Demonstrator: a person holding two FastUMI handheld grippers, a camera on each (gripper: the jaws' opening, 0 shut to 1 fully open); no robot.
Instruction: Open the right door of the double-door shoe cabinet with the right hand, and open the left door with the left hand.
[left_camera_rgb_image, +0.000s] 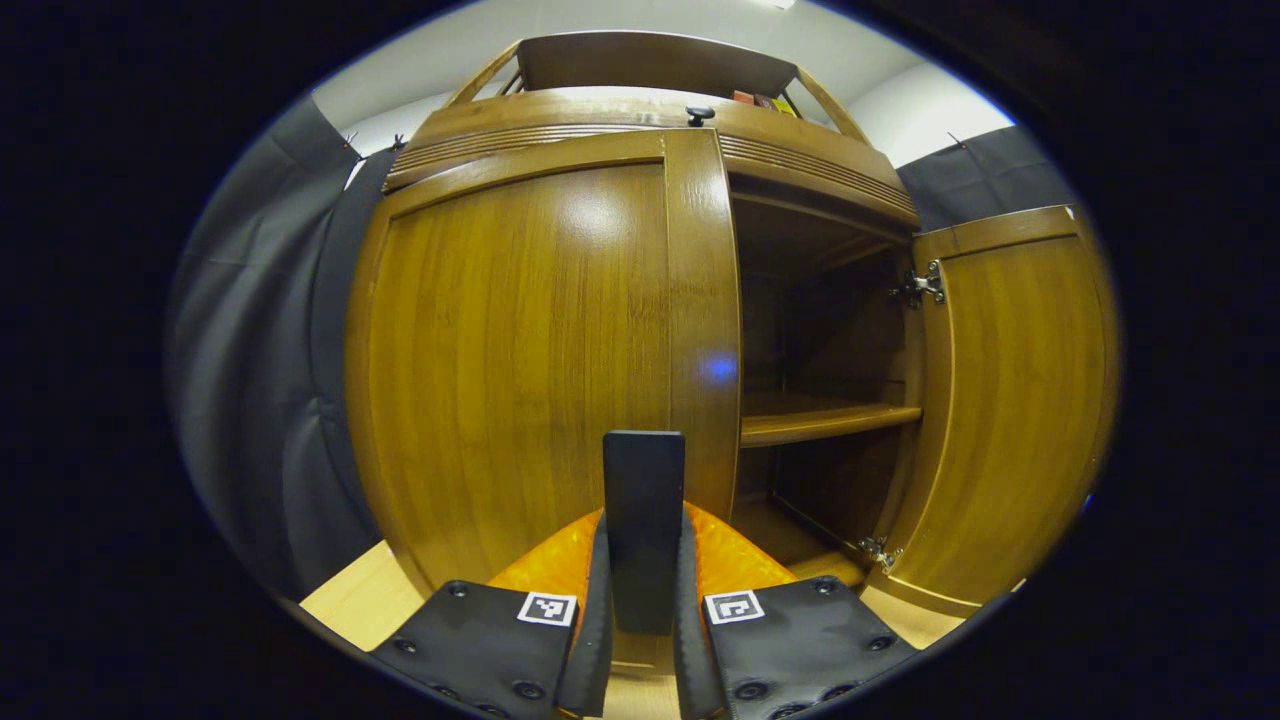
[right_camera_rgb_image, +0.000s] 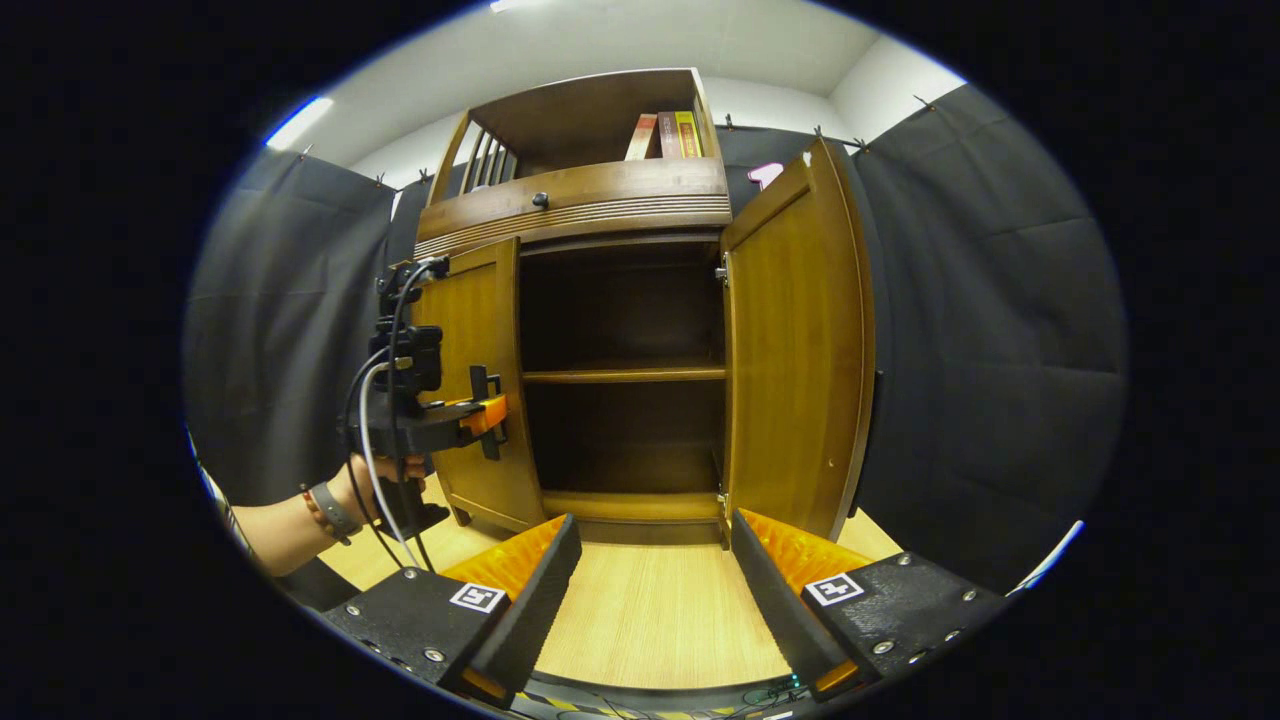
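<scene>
Black cloth walls on both sides, pale wood floor (right_camera_rgb_image: 650, 610) below, white ceiling above. Double-door shoe cabinet (right_camera_rgb_image: 600, 215) standing against the cloth, books (right_camera_rgb_image: 665, 135) on its open top shelf, a small dark knob (left_camera_rgb_image: 699, 114) on the upper band. Right door (right_camera_rgb_image: 795, 340) swung wide open, baring a dark interior with one shelf (right_camera_rgb_image: 625, 375) across the middle. Left door (left_camera_rgb_image: 520, 370) shut or very nearly so. Left gripper (left_camera_rgb_image: 644, 590) held by a hand (right_camera_rgb_image: 385, 480) with a wristband, fingers (left_camera_rgb_image: 590, 610) closed tight on the left door's dark handle (left_camera_rgb_image: 643, 500) near the door's inner edge. Right gripper (right_camera_rgb_image: 655, 580) low before the cabinet, fingers (right_camera_rgb_image: 530, 590) spread wide apart, holding nothing, well clear of the open right door.
</scene>
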